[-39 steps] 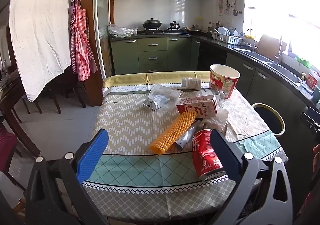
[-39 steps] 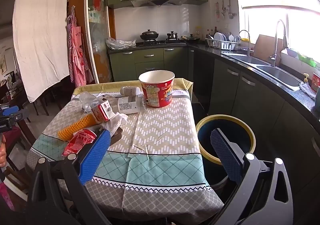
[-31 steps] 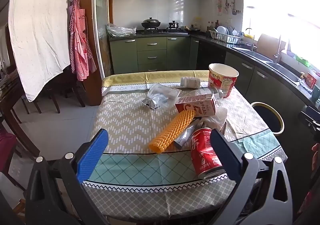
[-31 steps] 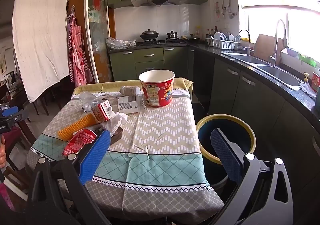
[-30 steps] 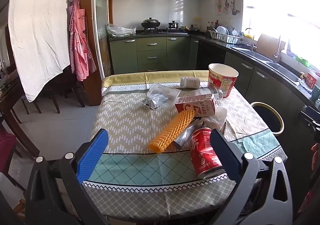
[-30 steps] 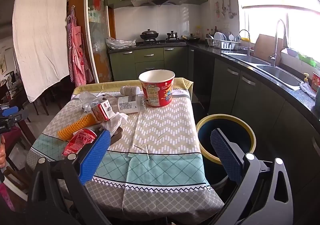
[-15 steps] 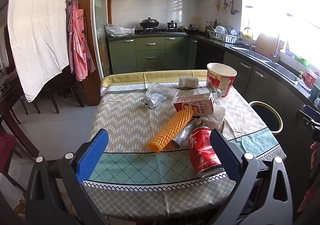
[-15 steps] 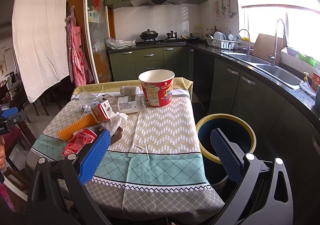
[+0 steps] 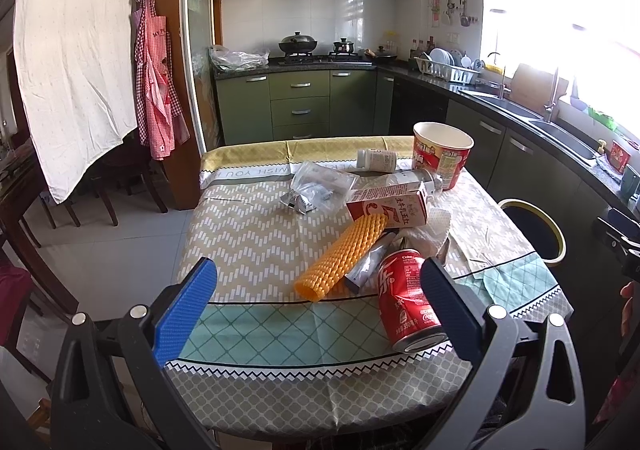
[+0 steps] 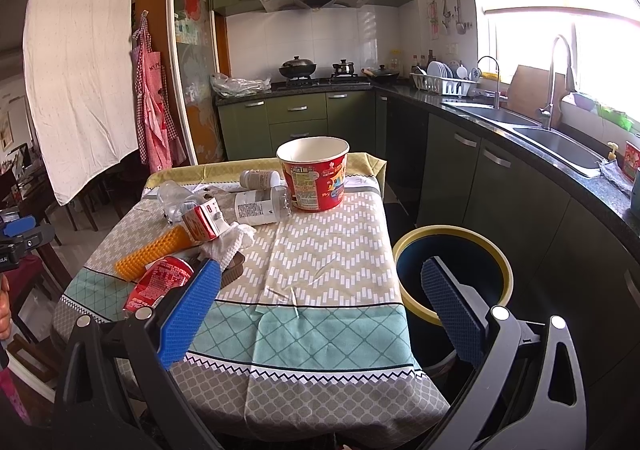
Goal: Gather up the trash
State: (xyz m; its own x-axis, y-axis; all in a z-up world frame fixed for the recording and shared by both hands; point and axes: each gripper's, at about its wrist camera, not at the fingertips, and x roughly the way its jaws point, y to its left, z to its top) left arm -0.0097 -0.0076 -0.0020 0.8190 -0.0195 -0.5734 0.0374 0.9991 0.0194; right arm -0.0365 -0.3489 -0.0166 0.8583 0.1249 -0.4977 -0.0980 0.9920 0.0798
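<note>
Trash lies on a table covered with a patterned cloth [image 9: 248, 234]: a red soda can [image 9: 404, 300] on its side near the front edge, an orange foam net sleeve [image 9: 340, 258], a red-and-white carton [image 9: 388, 207], a crumpled clear bag [image 9: 320, 189], a plastic bottle [image 10: 258, 205] and a red paper bowl [image 10: 314, 177]. A dark bin with a yellow rim [image 10: 452, 274] stands on the floor at the table's right. My left gripper [image 9: 320, 306] is open before the table's near edge, with the can just inside its right finger. Open too, my right gripper [image 10: 324, 306] hangs over the table's corner and the bin.
Green kitchen cabinets, a stove with pots [image 9: 298, 45] and a counter with a sink [image 10: 560, 147] run along the back and right. A white sheet [image 9: 68, 69] and a checked apron [image 9: 154, 85] hang at the left. Dark wooden chairs [image 9: 100, 185] stand left of the table.
Both grippers stay open. The left view has drifted slightly back and left, so the table trash sits a little farther off. The right view is almost unchanged.
</note>
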